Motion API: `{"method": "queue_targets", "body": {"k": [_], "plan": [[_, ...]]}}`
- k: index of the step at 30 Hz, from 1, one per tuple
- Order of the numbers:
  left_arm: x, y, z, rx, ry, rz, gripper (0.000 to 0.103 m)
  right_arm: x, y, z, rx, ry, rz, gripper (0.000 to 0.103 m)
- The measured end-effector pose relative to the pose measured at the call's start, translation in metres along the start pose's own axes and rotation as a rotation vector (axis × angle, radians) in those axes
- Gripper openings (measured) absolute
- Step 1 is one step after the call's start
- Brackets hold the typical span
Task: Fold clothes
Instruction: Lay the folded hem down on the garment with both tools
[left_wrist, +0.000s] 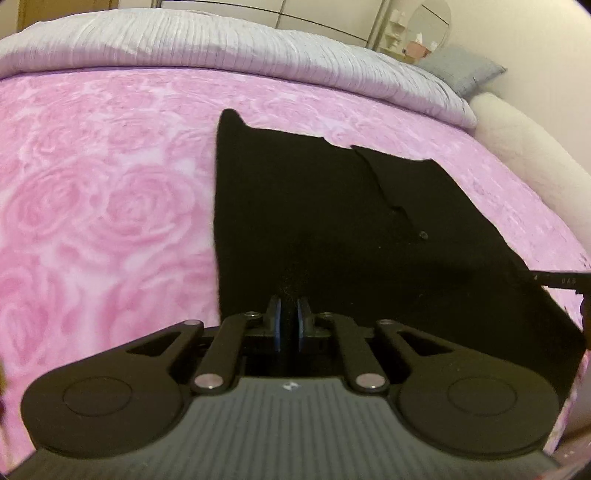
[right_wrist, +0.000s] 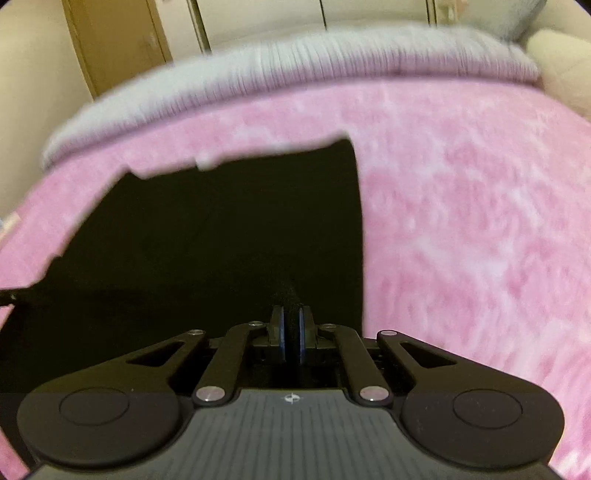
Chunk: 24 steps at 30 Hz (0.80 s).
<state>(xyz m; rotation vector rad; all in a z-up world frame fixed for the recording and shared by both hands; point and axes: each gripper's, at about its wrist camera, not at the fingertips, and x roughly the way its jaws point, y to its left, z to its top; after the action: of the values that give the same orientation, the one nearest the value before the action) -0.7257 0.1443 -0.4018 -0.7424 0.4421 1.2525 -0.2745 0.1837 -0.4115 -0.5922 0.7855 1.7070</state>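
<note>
Clearly both claws are pinched shut on the black garment (left_wrist: 314, 206) spread over the pink rose blanket (left_wrist: 103, 206): left claw (left_wrist: 289, 317), right claw (right_wrist: 291, 325), each gripping its near edge.

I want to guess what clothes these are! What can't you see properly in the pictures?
- Black garment: its near edge, left wrist view, hidden behind the left gripper.
- Garment type: right wrist view, motion blur and darkness hide details.
- Right gripper: jaws nearly together; fabric between them too dark to confirm.
- Pink floral blanket: pattern blurred, right view.
</note>
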Motion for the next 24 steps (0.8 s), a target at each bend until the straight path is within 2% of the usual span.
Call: {"method": "queue_targets", "body": {"k": [2, 3, 5, 7, 11, 13, 15, 17, 18, 19, 21, 24], "plan": [[-0.008, 0.002, 0.002, -0.010, -0.012, 0.024, 0.013, -0.002, 0.000, -0.001, 0.029, 0.002, -0.020, 0.014], [-0.016, -0.001, 0.002, 0.007, -0.024, 0.052, 0.012, -0.007, 0.001, -0.001, 0.038, -0.007, -0.041, 0.022], [-0.034, -0.009, 0.003, 0.050, -0.050, 0.116, 0.009, -0.021, 0.008, 0.001, 0.039, -0.035, -0.094, 0.024], [-0.057, -0.018, -0.001, 0.074, -0.060, 0.093, 0.009, -0.043, 0.021, -0.005, 0.031, -0.072, -0.096, 0.031], [-0.084, -0.051, -0.030, 0.131, -0.025, -0.023, 0.010, -0.081, 0.052, -0.033, -0.012, -0.093, -0.054, 0.032], [-0.084, -0.070, -0.051, 0.177, 0.012, -0.045, 0.011, -0.089, 0.073, -0.056, -0.065, -0.073, -0.040, 0.033], [-0.079, -0.084, -0.071, 0.209, 0.043, -0.041, 0.011, -0.090, 0.091, -0.079, -0.112, -0.044, -0.030, 0.034], [-0.075, -0.087, -0.090, 0.276, 0.050, 0.040, 0.009, -0.083, 0.105, -0.101, -0.190, -0.020, -0.057, 0.036], [-0.077, -0.081, -0.096, 0.274, 0.038, 0.055, 0.008, -0.080, 0.108, -0.110, -0.237, -0.018, -0.092, 0.035], [-0.080, -0.072, -0.100, 0.256, 0.022, 0.057, 0.005, -0.079, 0.105, -0.117, -0.270, -0.033, -0.120, 0.036], [-0.089, -0.051, -0.100, 0.196, 0.020, 0.060, 0.003, -0.085, 0.085, -0.119, -0.233, -0.035, -0.121, 0.035], [-0.098, -0.046, -0.097, 0.201, 0.016, 0.093, 0.003, -0.093, 0.063, -0.115, -0.209, -0.024, -0.168, 0.034]]}}
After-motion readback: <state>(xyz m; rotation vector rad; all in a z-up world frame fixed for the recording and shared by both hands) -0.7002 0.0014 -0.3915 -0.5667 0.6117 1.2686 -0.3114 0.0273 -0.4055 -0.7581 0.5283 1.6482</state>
